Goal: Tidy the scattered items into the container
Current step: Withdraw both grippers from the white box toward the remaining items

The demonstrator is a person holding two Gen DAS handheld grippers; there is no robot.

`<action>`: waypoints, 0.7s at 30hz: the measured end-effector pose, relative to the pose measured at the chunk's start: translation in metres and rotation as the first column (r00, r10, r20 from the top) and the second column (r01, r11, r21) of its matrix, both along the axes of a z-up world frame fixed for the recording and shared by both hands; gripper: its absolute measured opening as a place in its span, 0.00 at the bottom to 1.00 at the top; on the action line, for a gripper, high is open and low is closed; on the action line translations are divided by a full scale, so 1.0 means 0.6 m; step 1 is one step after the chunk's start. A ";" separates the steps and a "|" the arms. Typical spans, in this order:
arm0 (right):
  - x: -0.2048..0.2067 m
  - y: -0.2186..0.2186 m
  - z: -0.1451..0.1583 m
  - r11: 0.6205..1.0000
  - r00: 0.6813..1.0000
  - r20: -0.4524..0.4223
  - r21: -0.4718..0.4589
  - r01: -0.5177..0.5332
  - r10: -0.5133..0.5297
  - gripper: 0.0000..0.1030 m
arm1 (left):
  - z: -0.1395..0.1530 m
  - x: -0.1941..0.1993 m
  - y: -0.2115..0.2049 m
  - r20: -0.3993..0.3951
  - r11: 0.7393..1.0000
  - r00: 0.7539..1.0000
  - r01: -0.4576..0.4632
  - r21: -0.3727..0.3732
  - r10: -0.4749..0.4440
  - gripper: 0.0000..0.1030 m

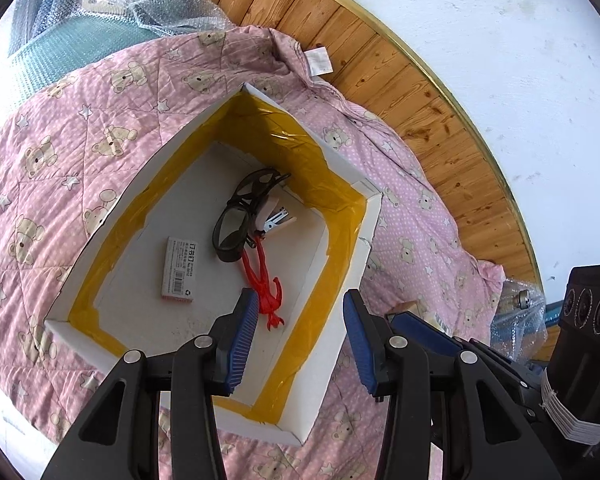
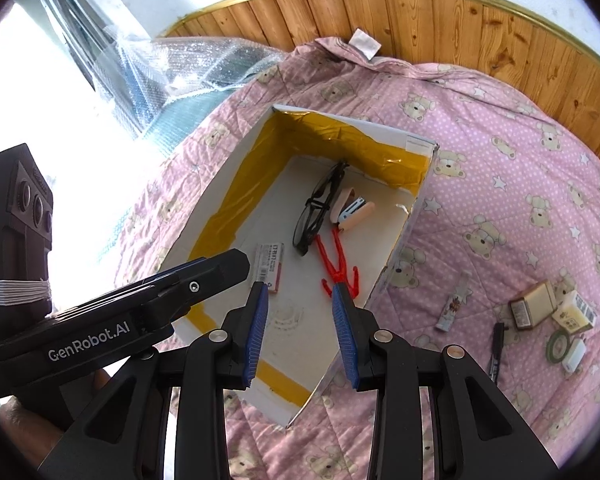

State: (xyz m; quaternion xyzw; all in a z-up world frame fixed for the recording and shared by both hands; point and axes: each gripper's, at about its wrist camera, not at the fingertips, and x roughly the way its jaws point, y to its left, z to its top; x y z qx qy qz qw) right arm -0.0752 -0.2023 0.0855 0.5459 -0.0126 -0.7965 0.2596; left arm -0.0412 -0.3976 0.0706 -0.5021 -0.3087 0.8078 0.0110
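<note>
box of white card, lined with yellow tape, sits open on the pink bear quilt; inside lie black glasses, a pink stapler, a staples packet and a red stretchy figure. both the left gripper and the right gripper hover over it, fingers spread, holding nothing. i judge the job part done: to the box's right a small cluster waits on the quilt, including a flat strip packet, a brown carton, a tape roll and a pen. next the right gripper should swing toward those. labels are too small to read.
</note>
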 end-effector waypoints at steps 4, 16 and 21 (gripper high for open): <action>0.014 0.008 0.005 1.000 1.000 -0.006 -0.013 0.001 -0.001 0.35 | 0.010 0.015 0.008 -0.006 1.000 1.000 -0.002 -0.013 0.002 0.44; 0.054 0.057 0.009 0.997 0.998 -0.004 -0.061 0.057 -0.057 0.35 | 0.025 0.046 0.046 0.000 0.998 0.999 0.032 -0.056 -0.032 0.44; 0.066 0.089 0.001 0.992 0.995 0.013 -0.086 0.095 -0.095 0.35 | 0.025 0.058 0.070 0.016 0.995 0.998 0.059 -0.075 -0.058 0.44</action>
